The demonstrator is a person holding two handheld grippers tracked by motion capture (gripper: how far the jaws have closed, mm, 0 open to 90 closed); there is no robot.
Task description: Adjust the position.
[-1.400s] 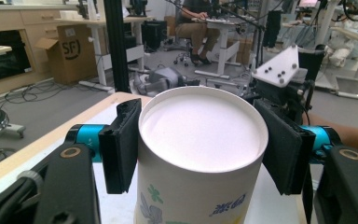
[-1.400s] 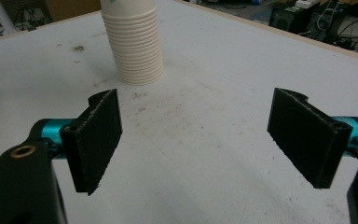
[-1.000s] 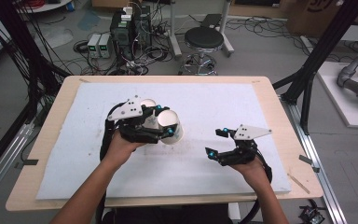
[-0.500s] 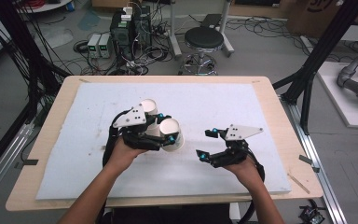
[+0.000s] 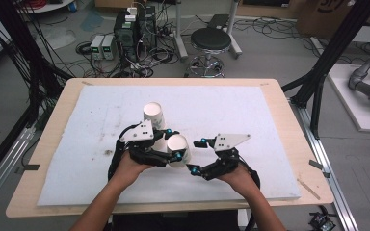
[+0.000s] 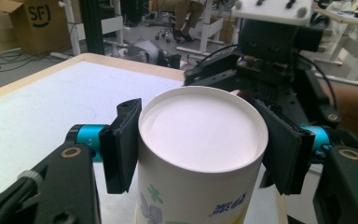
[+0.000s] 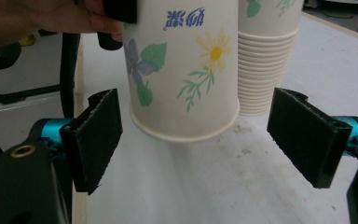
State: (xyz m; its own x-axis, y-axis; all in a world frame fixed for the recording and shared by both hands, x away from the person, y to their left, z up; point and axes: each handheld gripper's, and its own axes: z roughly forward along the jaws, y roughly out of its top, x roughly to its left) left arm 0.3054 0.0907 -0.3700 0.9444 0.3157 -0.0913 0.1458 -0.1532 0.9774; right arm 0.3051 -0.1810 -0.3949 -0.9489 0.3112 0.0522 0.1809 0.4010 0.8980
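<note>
Paper cups are the main things on the table: one single cup (image 5: 178, 148) is held upside down, and one stack of cups (image 5: 153, 114) stands upside down behind it on the white mat (image 5: 279, 125). How many cups are in the stack I cannot count exactly, but the right gripper view shows many rims one under another.

In the left gripper view, the left gripper (image 6: 200, 140) has its two black pads pressed on both sides of the single cup, near its closed bottom end that faces up. In the right gripper view the cup's open rim hangs a little above the mat, not touching it, and the cup shows a yellow flower, green leaves and blue print.

The right gripper (image 7: 196, 142) has its two jaws wide apart and holds nothing; the single cup's rim is between and just beyond them. The stack (image 7: 270, 56) stands just beside the single cup.

Two hands hold the two grippers from the near edge of the wooden table (image 5: 289, 103).
</note>
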